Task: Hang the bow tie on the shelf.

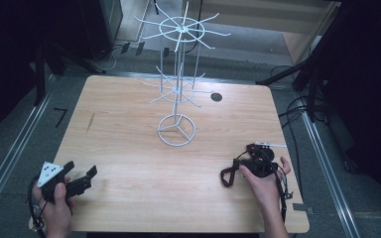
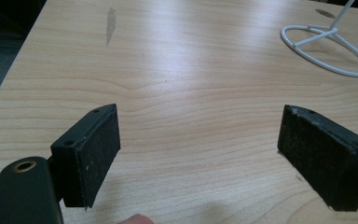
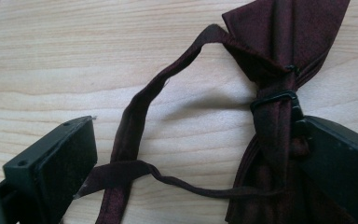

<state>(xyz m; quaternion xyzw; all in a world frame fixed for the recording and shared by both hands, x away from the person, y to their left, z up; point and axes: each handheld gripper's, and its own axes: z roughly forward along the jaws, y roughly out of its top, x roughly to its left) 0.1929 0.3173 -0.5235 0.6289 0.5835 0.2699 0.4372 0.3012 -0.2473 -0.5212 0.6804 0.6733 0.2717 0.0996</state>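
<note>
Two forearms entered from the near edge of a wooden table (image 1: 129, 148), each hand holding 1 gripper. Pale wood with rounded corners spread wide, and most of its surface lay bare: the whole left half and the broad middle strip between the 2 grippers held nothing. A faint dark smudge (image 2: 111, 25) marked the wood toward the far left, and a small dark round spot (image 1: 216, 97) sat near the far right edge.

Behind the middle of the table stood a white wire display rack (image 1: 177, 89), its thin pole rising from a ring base (image 1: 176, 130) to 2 tiers of radiating hooks. It stood well apart from both grippers, with open wood on either side of it.

At the near left corner, close to the table's edge, the left gripper (image 1: 82, 177) pointed toward the centre. In the left gripper view its 2 black jaws stood spread wide with bare wood between them, gripping nothing.

At the near right, the right gripper (image 1: 258, 161) lay low over a dark maroon bow tie (image 3: 279, 56) near the right edge. In the right gripper view the jaws were parted widely, straddling the tie: 1 jaw beside the thin strap loop (image 3: 140, 116), the other against the bunched bow and its small black clasp (image 3: 275, 99). The jaws had not closed on the tie, which rested flat on the wood.
</note>
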